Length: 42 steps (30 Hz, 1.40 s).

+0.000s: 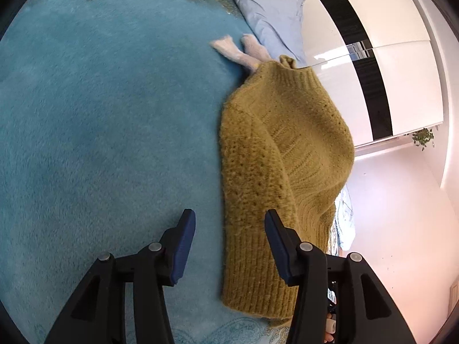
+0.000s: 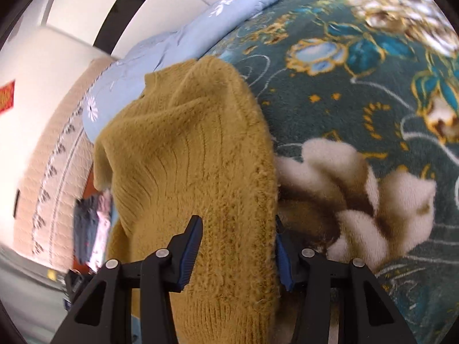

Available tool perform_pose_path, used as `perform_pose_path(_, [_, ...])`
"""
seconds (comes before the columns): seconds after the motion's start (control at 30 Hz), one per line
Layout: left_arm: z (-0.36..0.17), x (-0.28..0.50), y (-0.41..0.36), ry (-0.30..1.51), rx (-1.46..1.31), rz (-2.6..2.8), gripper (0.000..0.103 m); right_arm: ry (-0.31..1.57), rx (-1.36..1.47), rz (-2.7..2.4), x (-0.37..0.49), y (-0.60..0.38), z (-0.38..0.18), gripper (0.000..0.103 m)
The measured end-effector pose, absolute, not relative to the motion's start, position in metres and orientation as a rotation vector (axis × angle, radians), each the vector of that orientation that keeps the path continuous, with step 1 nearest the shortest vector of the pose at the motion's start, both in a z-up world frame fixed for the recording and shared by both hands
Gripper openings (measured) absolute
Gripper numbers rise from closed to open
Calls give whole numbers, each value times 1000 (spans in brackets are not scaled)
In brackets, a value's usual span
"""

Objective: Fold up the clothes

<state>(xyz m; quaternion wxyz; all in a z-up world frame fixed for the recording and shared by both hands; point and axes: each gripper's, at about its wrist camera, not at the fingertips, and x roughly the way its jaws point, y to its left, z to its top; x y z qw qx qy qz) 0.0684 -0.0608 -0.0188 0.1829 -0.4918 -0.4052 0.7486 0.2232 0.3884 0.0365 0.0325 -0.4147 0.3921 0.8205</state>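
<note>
Mustard knit sweater [image 2: 195, 154] between parted right gripper [image 2: 238, 246] fingers, draped over floral teal blanket [image 2: 358, 91]

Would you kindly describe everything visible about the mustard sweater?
The sweater is a thick mustard-yellow knit with ribbed cuff and hem, fuzzy in texture. It lies bunched lengthwise on the teal blanket near the bed's edge, partly hanging over it. A sleeve runs between the open fingers of the right hand-held gripper; the left hand-held gripper stands open beside it.
</note>
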Motion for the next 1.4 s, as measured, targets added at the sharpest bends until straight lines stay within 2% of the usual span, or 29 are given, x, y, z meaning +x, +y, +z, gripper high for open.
perform_pose_path(0.03, [-20,69,-59,-1154,-1390,2107,51,1187,-1284,2532,222,387,38,35])
perform_pose_path(0.07, [-20,69,-58,-1155,-1391,2103,51,1187,-1284,2526,222,388,37,20])
perform_pose_path(0.1, [-20,69,-56,-1156,-1392,2098,52,1189,-1283,2519,222,389,37,14])
perform_pose_path(0.23, [-17,70,-46,-1132,-1408,2105,53,1233,-1202,2477,233,400,36,13])
perform_pose_path(0.37, [-8,69,-27,-984,-1423,2197,55,1269,-1222,2429,235,401,29,13])
perform_pose_path(0.63, [-2,72,10,-860,-1435,2203,57,1248,-1230,2435,236,399,31,13])
perform_pose_path(0.77, [-3,76,8,-950,-1413,2154,53,1243,-1233,2438,235,401,29,13])
perform_pose_path(0.9, [-5,83,-12,-1094,-1368,2125,27,1247,-1232,2438,235,400,29,13])
perform_pose_path(0.97, [-4,89,-27,-1183,-1312,2093,18,1246,-1232,2439,234,400,29,13])
perform_pose_path(1.1, [5,98,-54,-1309,-1144,2016,18,1251,-1232,2438,234,399,28,13])
perform_pose_path(1.2, [-5,96,-59,-1351,-1145,1938,18,1252,-1233,2438,234,399,28,14])
perform_pose_path(1.27, [-21,96,-56,-1404,-1181,1872,22,1253,-1233,2439,234,400,28,14])
perform_pose_path(1.37, [-33,99,-55,-1381,-1300,1959,23,1263,-1232,2438,234,400,27,14])
perform_pose_path(1.4, [-32,101,-57,-1365,-1300,1995,27,1267,-1232,2437,234,401,27,14])
